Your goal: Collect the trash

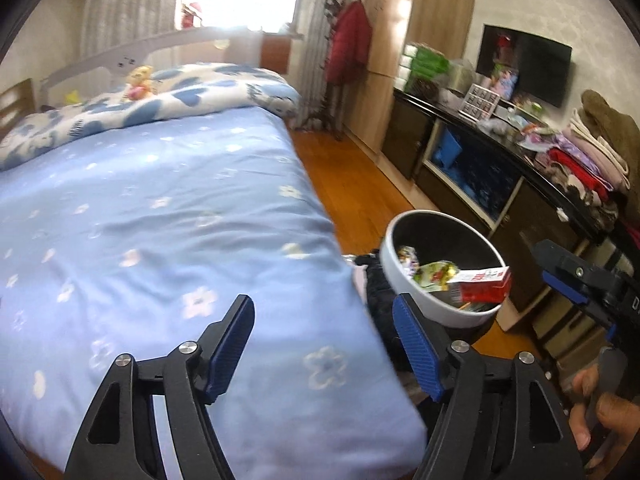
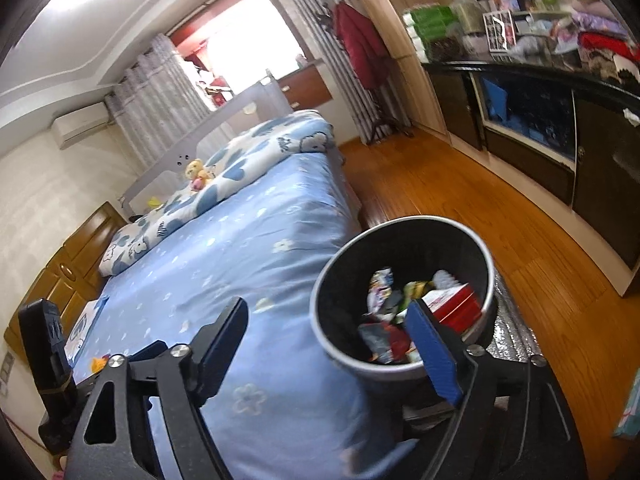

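The left gripper (image 1: pixel 324 344) hangs over the near corner of the bed (image 1: pixel 160 208), its jaws spread wide with nothing between them. The right gripper (image 2: pixel 328 344) is equally wide open and empty, its right-hand finger overlapping the rim of the trash bin (image 2: pixel 486 268) in the right wrist view.

The bin sits just beside the bed at about 4 o'clock in the left view. Inside it lie a red-and-white carton (image 1: pixel 486 284) and crumpled wrappers (image 1: pixel 434 274). No loose trash is plain on the blue sheet; a small yellow scrap (image 2: pixel 98 364) at 8 o'clock in the right view could be some, but that is too blurred to tell.

The main risk is likely a finger knocking the rim, since the bin looks light, round and smooth-walled, glossy dark inside, so it could tip and spill. The carton leans near the rim and might slide out. The soft, wrinkled sheet could snag a jaw
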`<state>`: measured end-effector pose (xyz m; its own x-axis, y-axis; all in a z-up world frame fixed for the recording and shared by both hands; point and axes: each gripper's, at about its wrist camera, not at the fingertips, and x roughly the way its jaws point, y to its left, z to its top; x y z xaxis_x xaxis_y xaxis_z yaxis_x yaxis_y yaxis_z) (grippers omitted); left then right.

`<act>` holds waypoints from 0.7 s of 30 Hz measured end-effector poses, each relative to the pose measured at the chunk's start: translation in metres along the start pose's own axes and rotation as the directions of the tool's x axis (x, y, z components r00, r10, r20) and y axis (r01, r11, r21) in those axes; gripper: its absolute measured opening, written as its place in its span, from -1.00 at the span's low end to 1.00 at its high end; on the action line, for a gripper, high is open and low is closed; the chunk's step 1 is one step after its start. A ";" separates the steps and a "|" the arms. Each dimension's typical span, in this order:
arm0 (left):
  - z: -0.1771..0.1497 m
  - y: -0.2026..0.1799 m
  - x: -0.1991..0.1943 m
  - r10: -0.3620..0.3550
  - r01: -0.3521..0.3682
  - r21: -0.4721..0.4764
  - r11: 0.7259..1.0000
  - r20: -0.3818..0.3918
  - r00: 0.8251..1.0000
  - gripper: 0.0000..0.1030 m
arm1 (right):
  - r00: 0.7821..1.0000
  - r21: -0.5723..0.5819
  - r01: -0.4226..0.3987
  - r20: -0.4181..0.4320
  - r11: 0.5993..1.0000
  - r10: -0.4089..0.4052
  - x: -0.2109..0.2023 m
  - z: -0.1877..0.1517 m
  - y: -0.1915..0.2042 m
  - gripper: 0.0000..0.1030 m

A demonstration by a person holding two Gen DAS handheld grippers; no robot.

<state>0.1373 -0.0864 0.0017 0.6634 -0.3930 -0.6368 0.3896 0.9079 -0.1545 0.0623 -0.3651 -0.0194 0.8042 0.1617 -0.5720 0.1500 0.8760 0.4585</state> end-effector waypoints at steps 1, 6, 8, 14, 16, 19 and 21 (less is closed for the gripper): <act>-0.006 0.004 -0.009 0.011 -0.011 -0.003 1.000 0.011 1.000 0.47 | 1.000 -0.009 -0.001 0.005 1.000 0.001 -0.002 -0.004 0.006 0.70; -0.036 0.016 -0.055 0.072 -0.070 -0.019 0.997 0.069 0.995 0.48 | 1.000 -0.062 -0.018 0.008 0.998 0.019 -0.009 -0.024 0.035 0.71; -0.044 0.019 -0.074 0.099 -0.096 -0.030 0.995 0.095 0.991 0.49 | 0.999 -0.088 -0.026 0.020 0.996 0.028 -0.013 -0.027 0.047 0.71; -0.060 0.014 -0.133 0.173 -0.163 -0.063 0.985 0.225 0.959 0.81 | 0.990 -0.210 -0.035 0.127 0.977 0.062 -0.049 -0.017 0.086 0.84; -0.069 0.007 -0.150 0.214 -0.200 -0.077 0.977 0.277 0.937 0.99 | 0.981 -0.252 -0.024 0.182 0.968 0.072 -0.062 -0.016 0.096 1.00; -0.084 -0.004 -0.165 0.277 -0.265 -0.082 0.961 0.330 0.903 0.99 | 0.964 -0.318 0.016 0.258 0.948 0.070 -0.075 -0.021 0.110 1.00; -0.095 -0.011 -0.169 0.312 -0.302 -0.083 0.950 0.348 0.884 0.99 | 0.961 -0.333 0.046 0.272 0.942 0.049 -0.071 -0.029 0.115 1.00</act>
<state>-0.0395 -0.0158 0.0394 0.9303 -0.1153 -0.3481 0.1167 0.9930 -0.0170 0.0064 -0.2624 0.0544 0.9366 0.0745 -0.3423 -0.0128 0.9837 0.1792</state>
